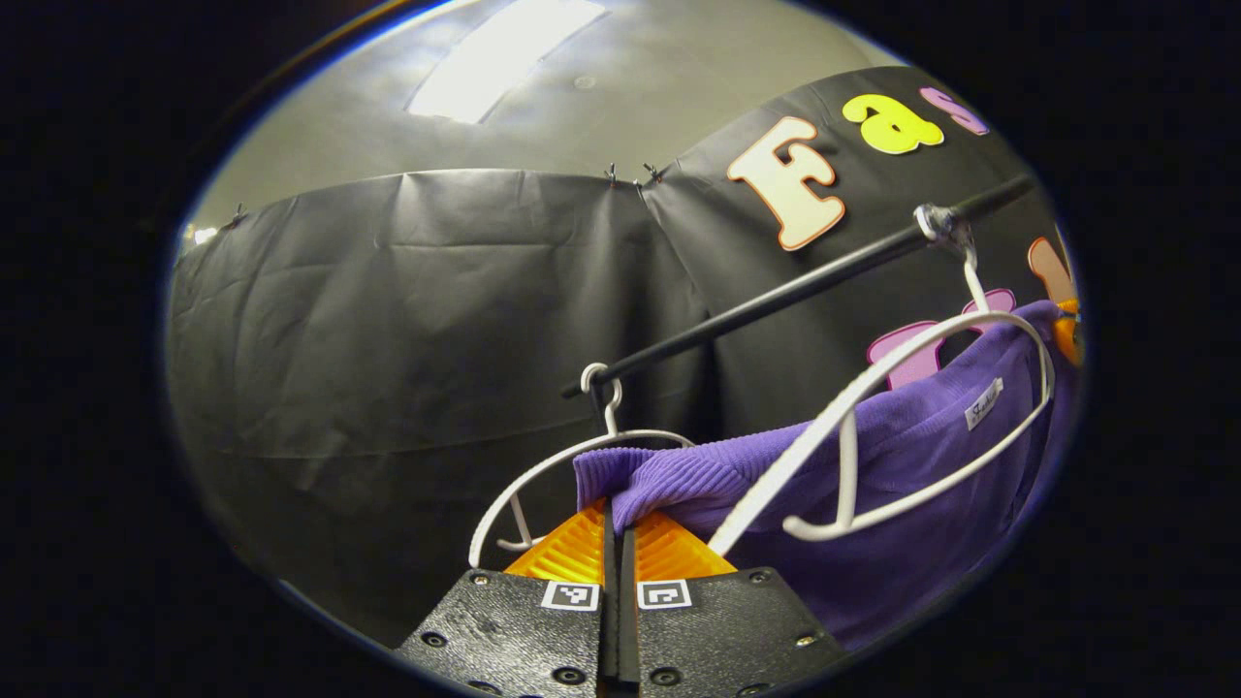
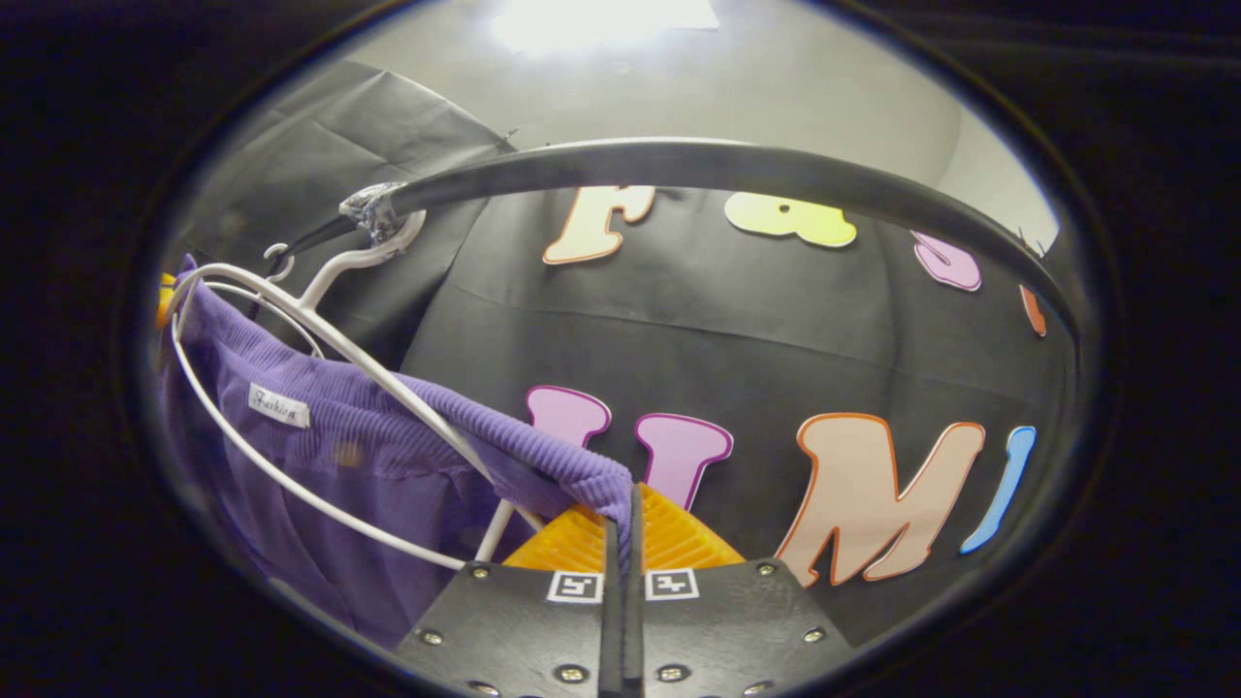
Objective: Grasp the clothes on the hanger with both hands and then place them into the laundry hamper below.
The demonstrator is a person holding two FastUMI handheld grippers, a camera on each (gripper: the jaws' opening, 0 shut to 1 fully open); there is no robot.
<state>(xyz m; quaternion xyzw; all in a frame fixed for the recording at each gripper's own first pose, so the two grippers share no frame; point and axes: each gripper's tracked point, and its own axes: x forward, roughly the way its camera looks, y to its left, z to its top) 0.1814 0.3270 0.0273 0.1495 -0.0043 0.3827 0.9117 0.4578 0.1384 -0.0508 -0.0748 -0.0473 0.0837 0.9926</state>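
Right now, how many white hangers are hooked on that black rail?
2. In the left gripper view, a bare hanger hangs near the rail's end, and another hanger farther along carries the purple garment. More may hang out of sight.

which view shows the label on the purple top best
The right gripper view: the white label on the purple top sits closer and flatter there. The left gripper view has it smaller and tilted.

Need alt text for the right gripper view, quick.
The right tool is shut on a fold of the purple garment, which drapes over a white hanger hooked on a black rail, with black cloth wall behind.
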